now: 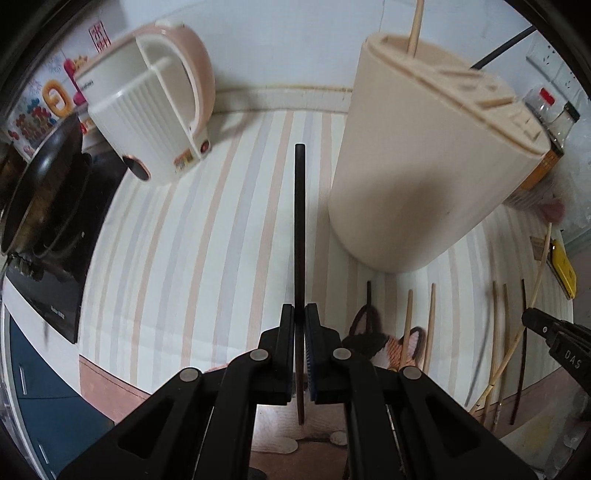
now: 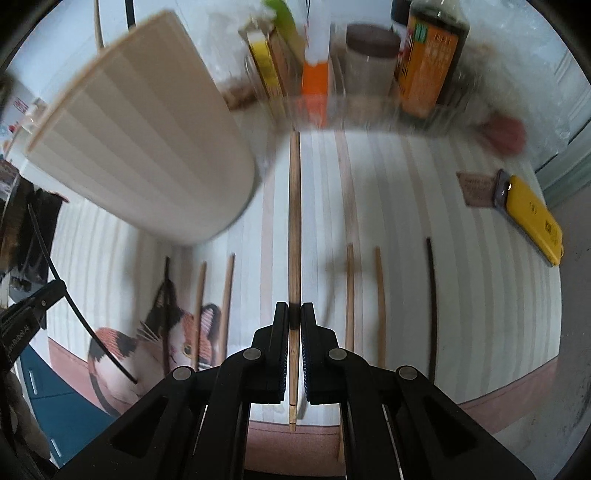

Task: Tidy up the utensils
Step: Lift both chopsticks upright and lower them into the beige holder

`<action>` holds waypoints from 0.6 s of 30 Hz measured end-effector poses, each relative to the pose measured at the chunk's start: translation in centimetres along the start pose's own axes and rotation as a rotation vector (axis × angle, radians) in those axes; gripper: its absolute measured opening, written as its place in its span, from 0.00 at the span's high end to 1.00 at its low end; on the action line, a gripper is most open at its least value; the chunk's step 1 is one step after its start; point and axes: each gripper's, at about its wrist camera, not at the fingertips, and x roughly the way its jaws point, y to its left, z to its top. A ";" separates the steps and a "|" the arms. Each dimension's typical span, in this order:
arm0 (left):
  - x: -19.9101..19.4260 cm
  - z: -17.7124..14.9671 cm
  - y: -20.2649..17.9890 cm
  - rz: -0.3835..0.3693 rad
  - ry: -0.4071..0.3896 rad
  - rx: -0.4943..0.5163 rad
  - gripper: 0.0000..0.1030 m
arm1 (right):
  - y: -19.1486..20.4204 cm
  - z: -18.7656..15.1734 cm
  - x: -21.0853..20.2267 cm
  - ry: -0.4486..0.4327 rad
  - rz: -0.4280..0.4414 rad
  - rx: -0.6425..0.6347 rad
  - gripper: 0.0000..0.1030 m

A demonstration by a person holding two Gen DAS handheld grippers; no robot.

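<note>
My left gripper is shut on a dark chopstick and holds it above the striped mat, left of the cream utensil holder. One light chopstick stands in the holder. My right gripper is shut on a light wooden chopstick, just right of the holder. Several chopsticks lie on the mat near the front edge, light ones and dark ones; they also show in the left wrist view. The right gripper appears at the right edge of the left wrist view.
A pink and white kettle and a black pan on a stove stand at the left. Bottles and jars line the back wall. A yellow object lies at the right. The mat has a cat picture.
</note>
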 end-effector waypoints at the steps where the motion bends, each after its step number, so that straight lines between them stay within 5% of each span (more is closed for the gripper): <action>1: -0.3 0.0 -0.1 0.002 -0.009 0.000 0.97 | 0.1 0.2 -0.4 -0.011 0.005 0.005 0.94; 18: -5.8 0.9 0.5 0.011 -0.122 -0.047 0.97 | 0.8 1.5 -5.3 -0.110 0.054 0.025 0.94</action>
